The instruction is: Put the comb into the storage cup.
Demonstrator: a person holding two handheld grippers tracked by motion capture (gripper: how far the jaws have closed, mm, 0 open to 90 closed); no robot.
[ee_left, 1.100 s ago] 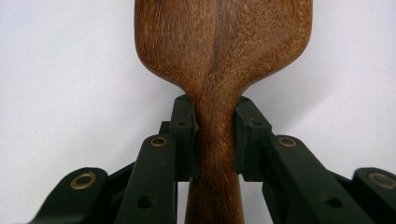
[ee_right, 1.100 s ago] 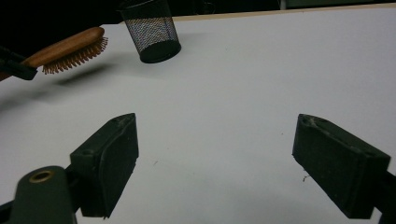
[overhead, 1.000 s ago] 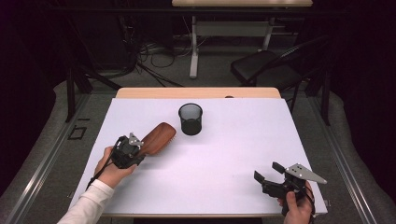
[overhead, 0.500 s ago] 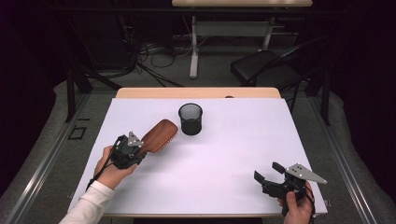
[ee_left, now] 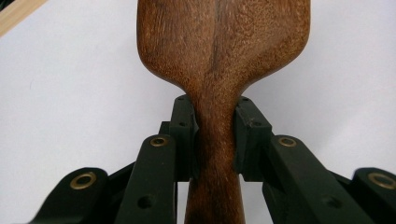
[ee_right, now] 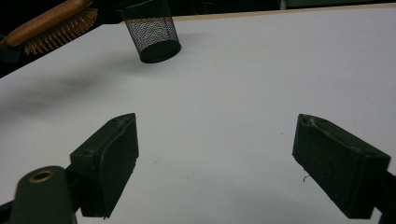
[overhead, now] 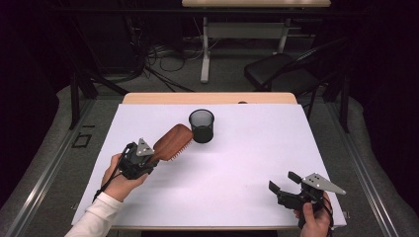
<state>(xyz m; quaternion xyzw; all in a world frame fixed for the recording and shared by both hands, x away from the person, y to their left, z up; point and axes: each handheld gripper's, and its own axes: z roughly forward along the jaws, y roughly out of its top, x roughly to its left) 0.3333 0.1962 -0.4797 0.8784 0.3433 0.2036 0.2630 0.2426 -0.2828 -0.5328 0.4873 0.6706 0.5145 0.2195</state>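
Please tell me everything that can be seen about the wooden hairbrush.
The hairbrush has a reddish-brown wooden body with visible grain, a wide rounded head that narrows to a slim handle, and pale bristles on its underside. The left gripper holds it by the neck of the handle, one black pad pressed on each side. It is lifted off the white table, with its head pointing toward the black mesh cup and close beside it. Whether they touch cannot be told.
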